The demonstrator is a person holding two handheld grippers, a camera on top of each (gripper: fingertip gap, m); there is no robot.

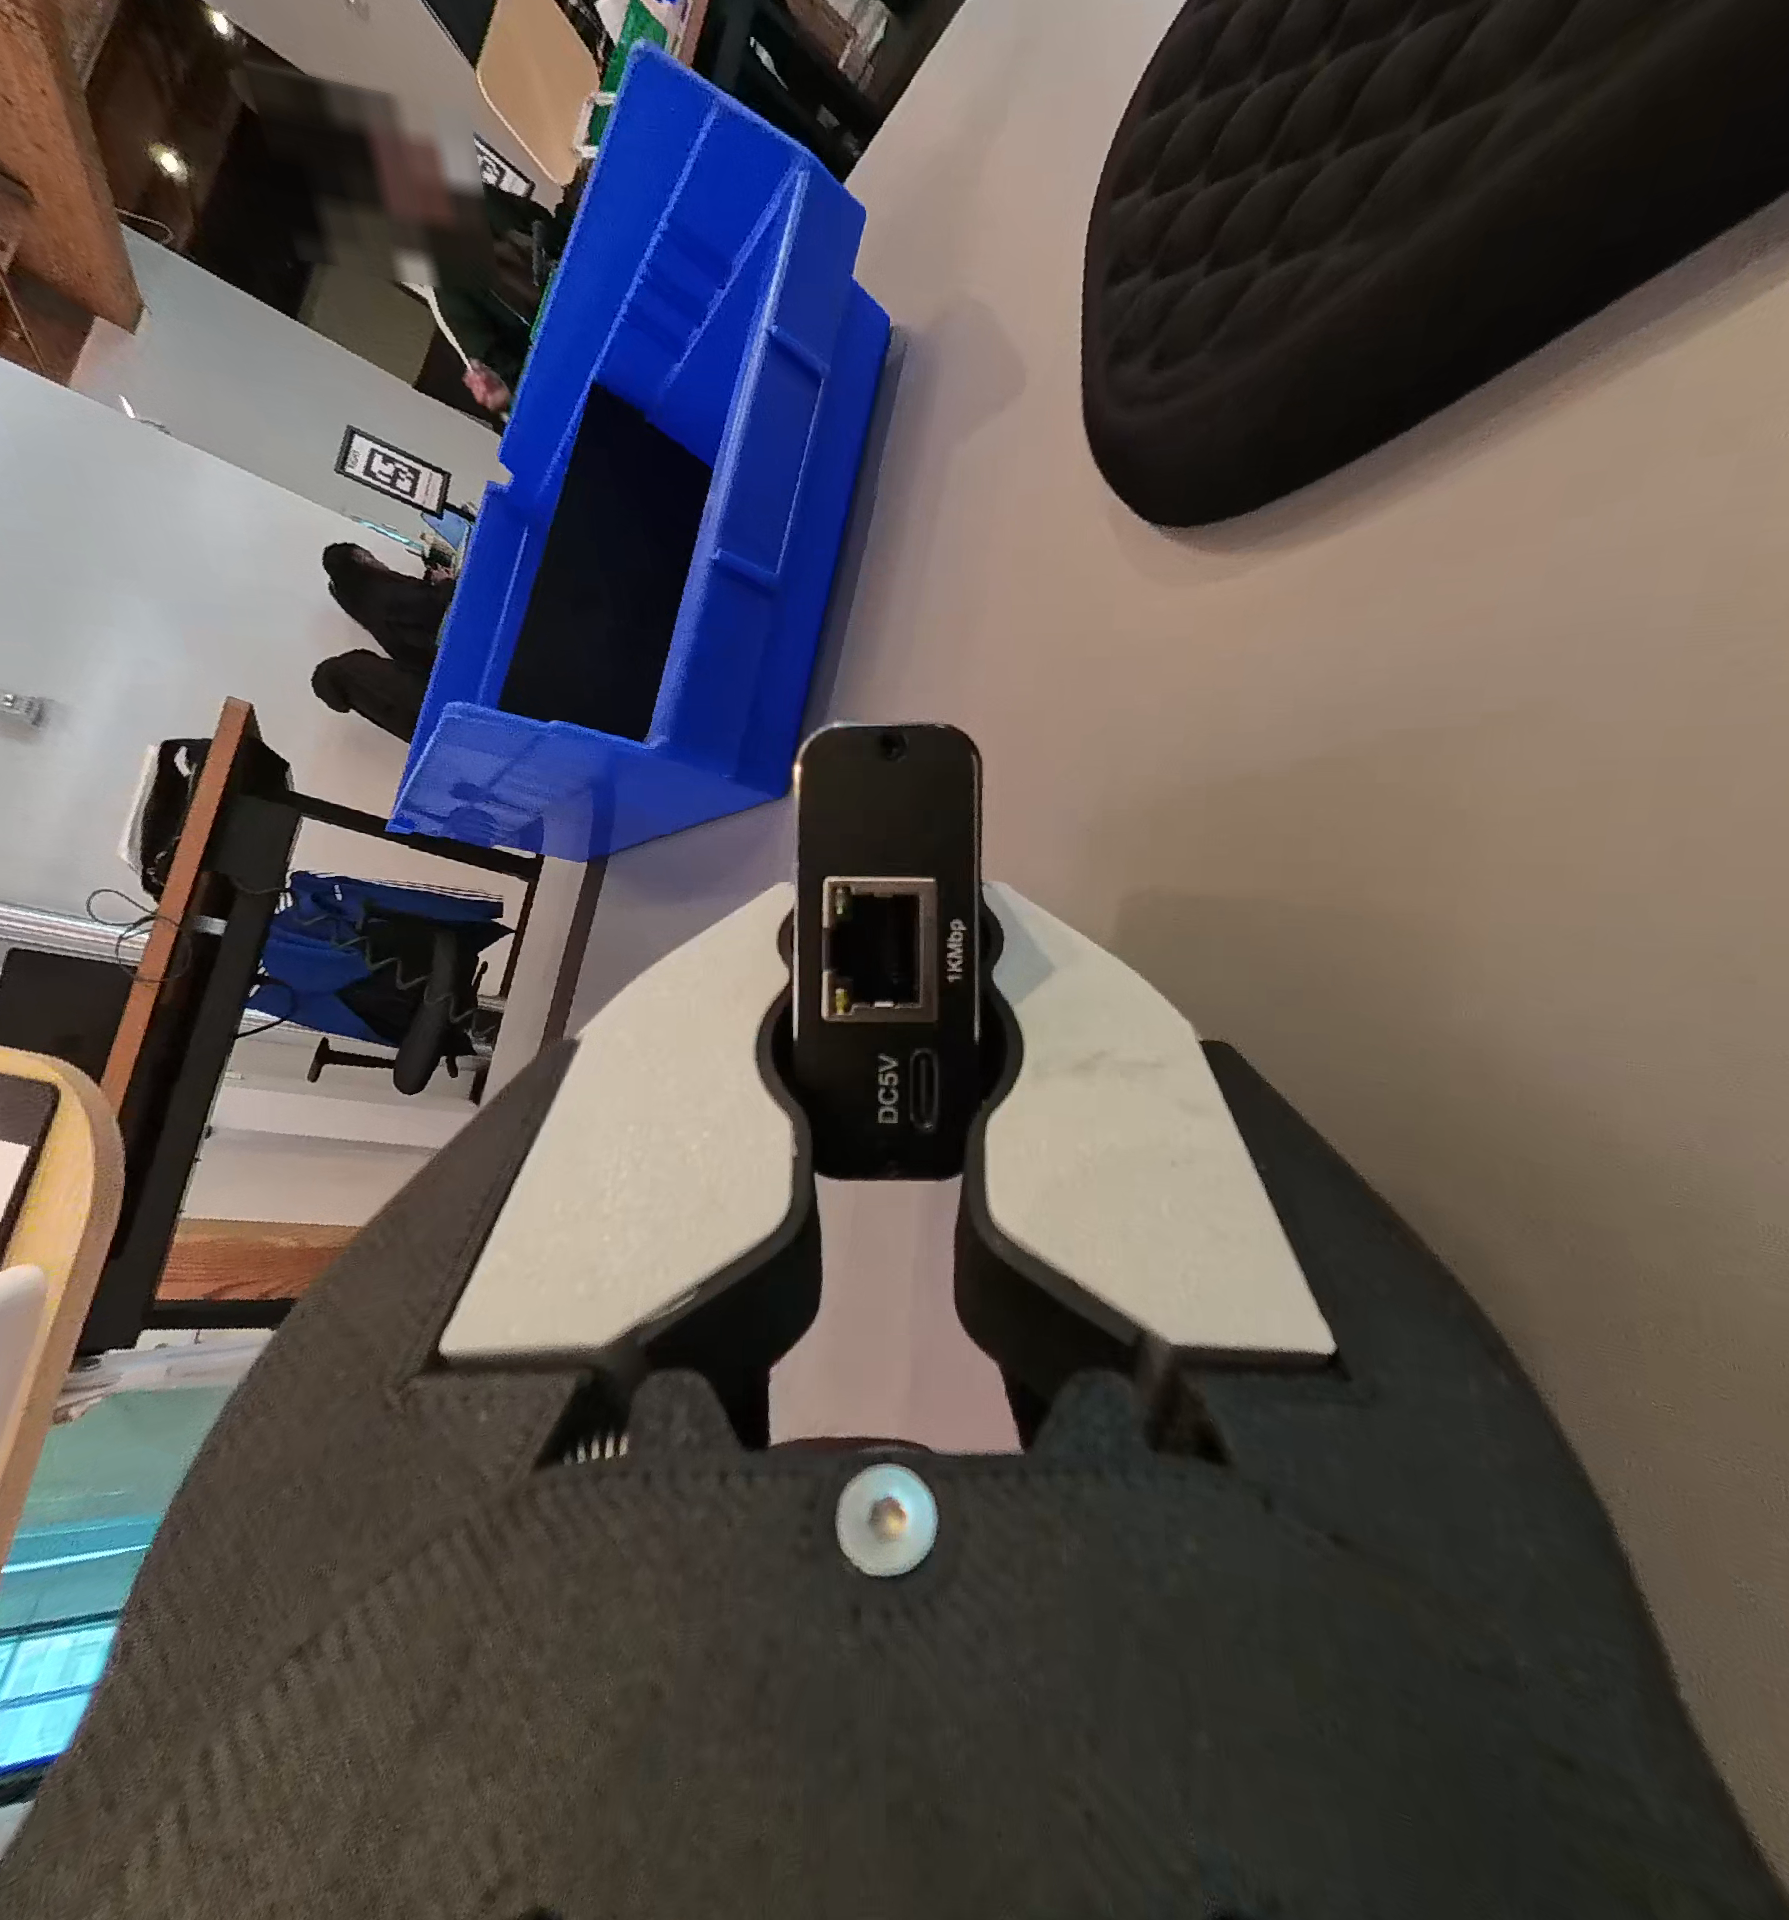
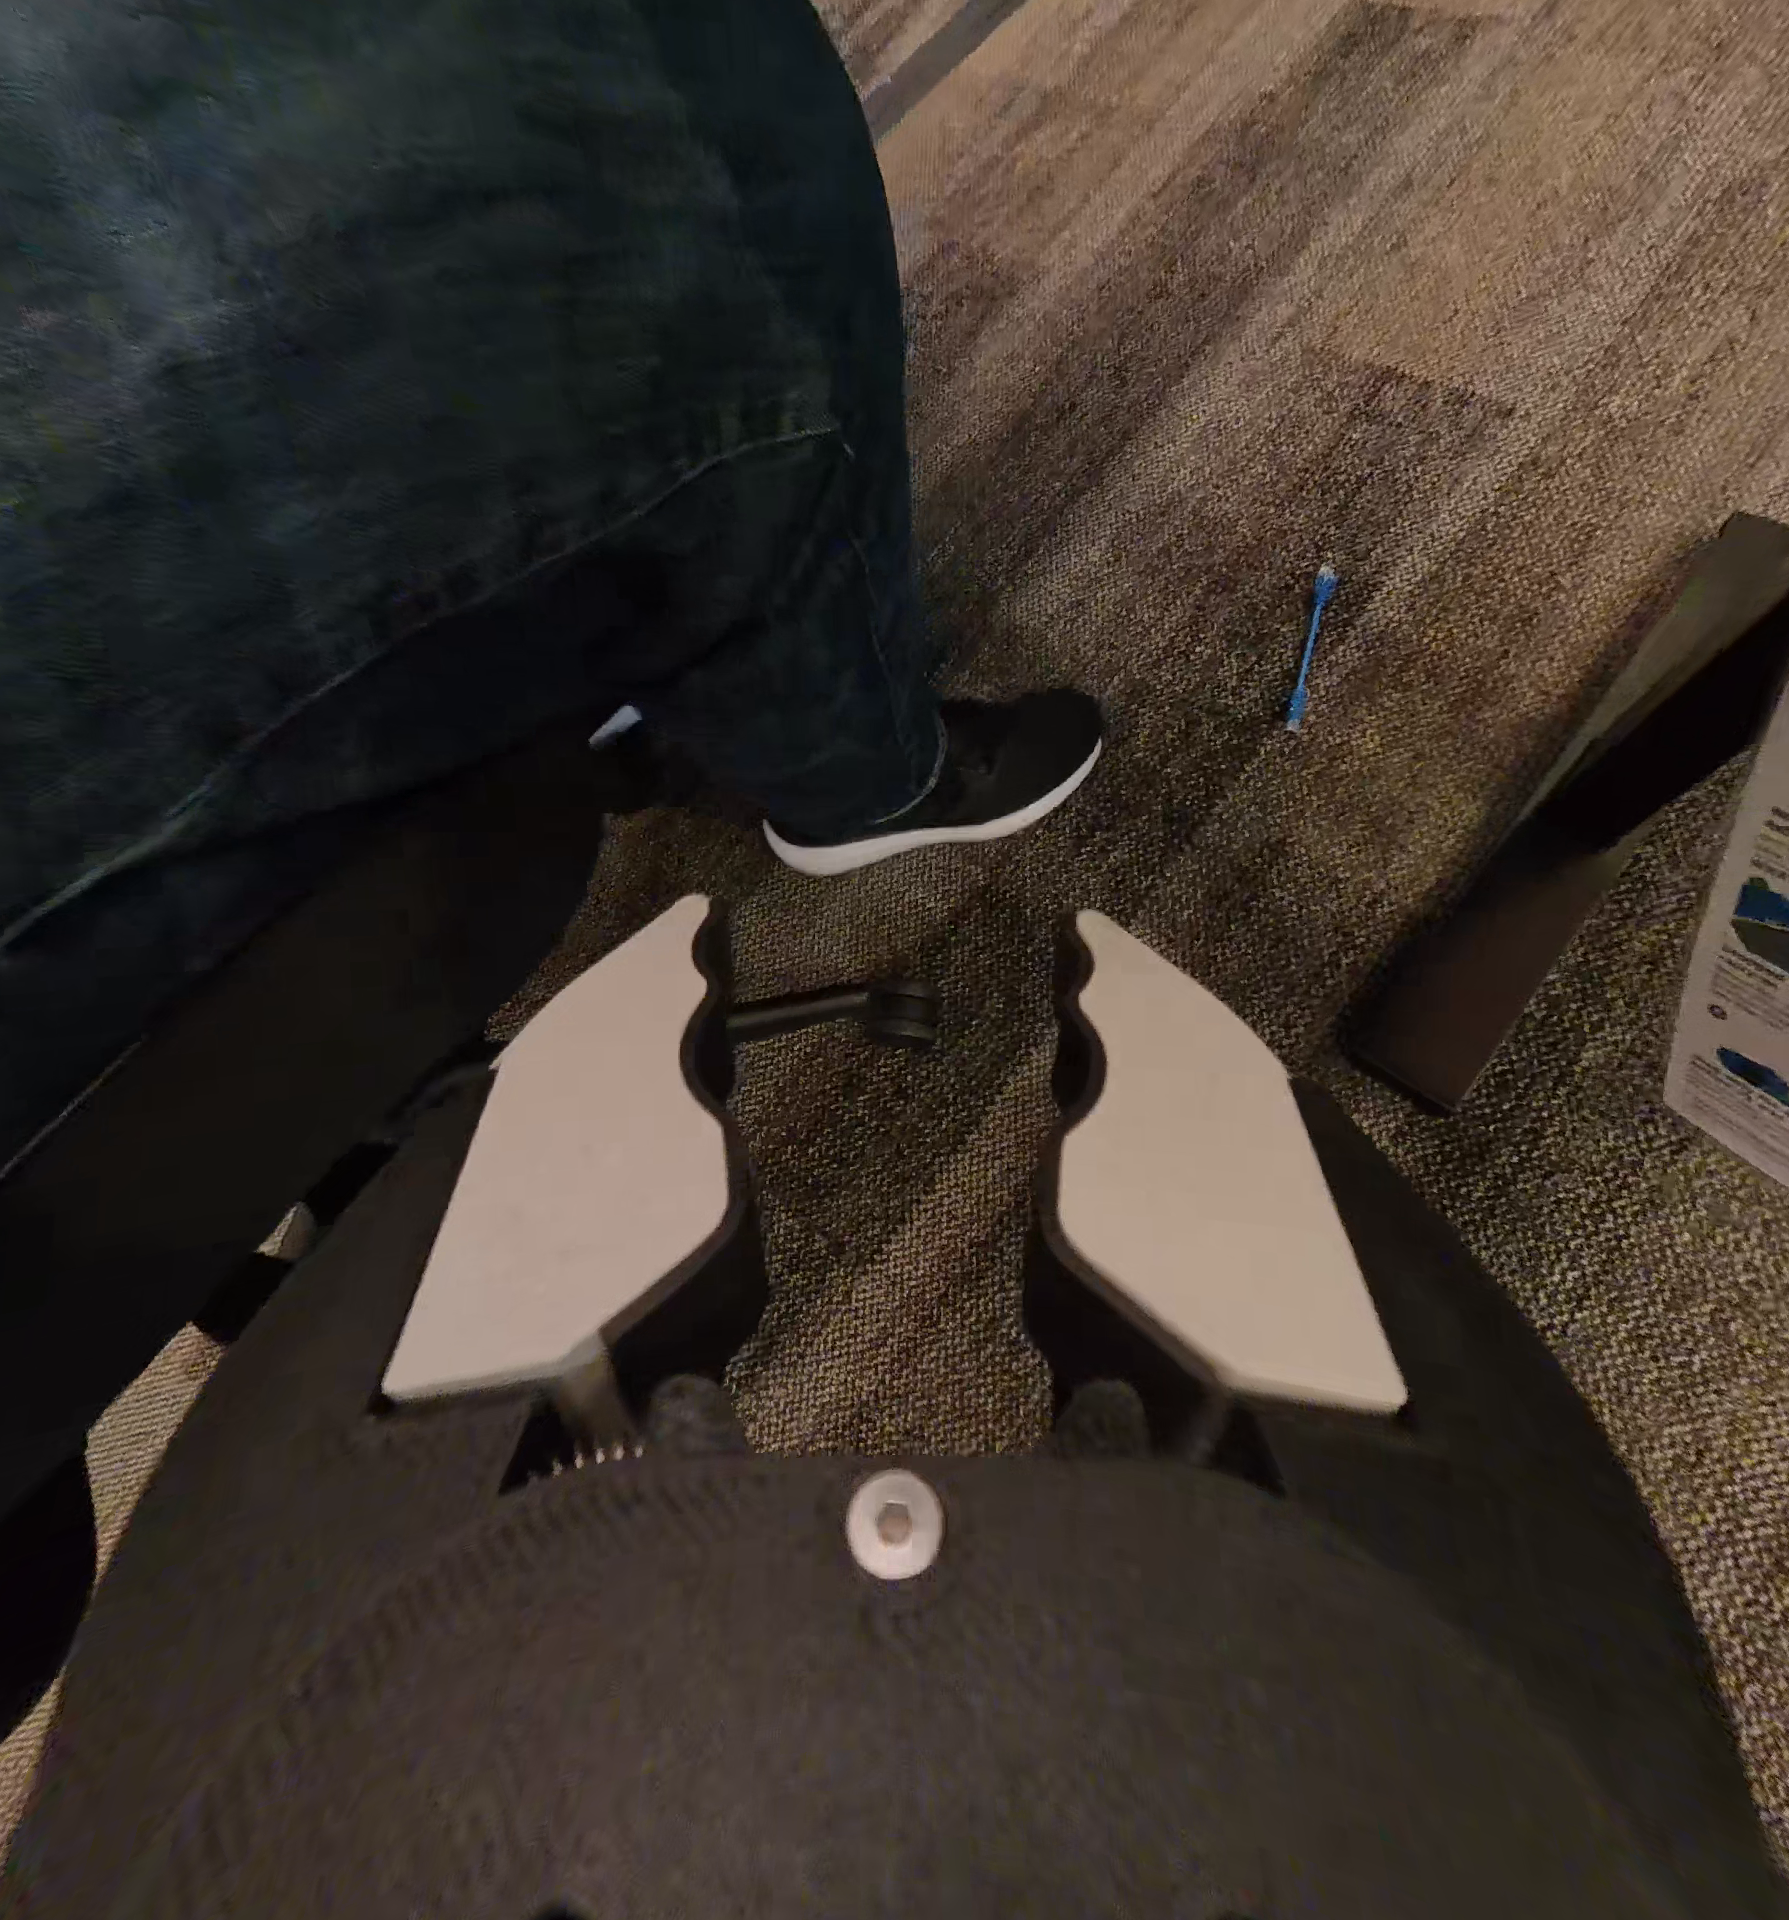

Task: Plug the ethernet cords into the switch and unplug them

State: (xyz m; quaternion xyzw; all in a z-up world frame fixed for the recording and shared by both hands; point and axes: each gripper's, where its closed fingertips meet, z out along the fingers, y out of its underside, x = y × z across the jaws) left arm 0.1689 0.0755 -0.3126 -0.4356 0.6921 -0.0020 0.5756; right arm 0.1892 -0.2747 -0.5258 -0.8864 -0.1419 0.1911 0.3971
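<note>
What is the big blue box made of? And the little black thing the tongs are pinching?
The blue box looks like hard plastic: smooth, glossy, with moulded ribs and a shiny reflection on its front lip. The little black switch, pinched by the left tongs, seems to have a smooth, slightly shiny shell, plastic or metal, I can't tell which, with a silvery metal frame around its port.

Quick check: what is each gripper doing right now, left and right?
Left gripper: closed on a small black rectangular switch, its port empty.
Right gripper: open, holding nothing, above brown carpet.

Left gripper (image 1: 888,997): jaws clamped on a black switch (image 1: 885,935), pads pressing its sides. Right gripper (image 2: 892,966): jaws spread wide, bare, pointing downward.
</note>
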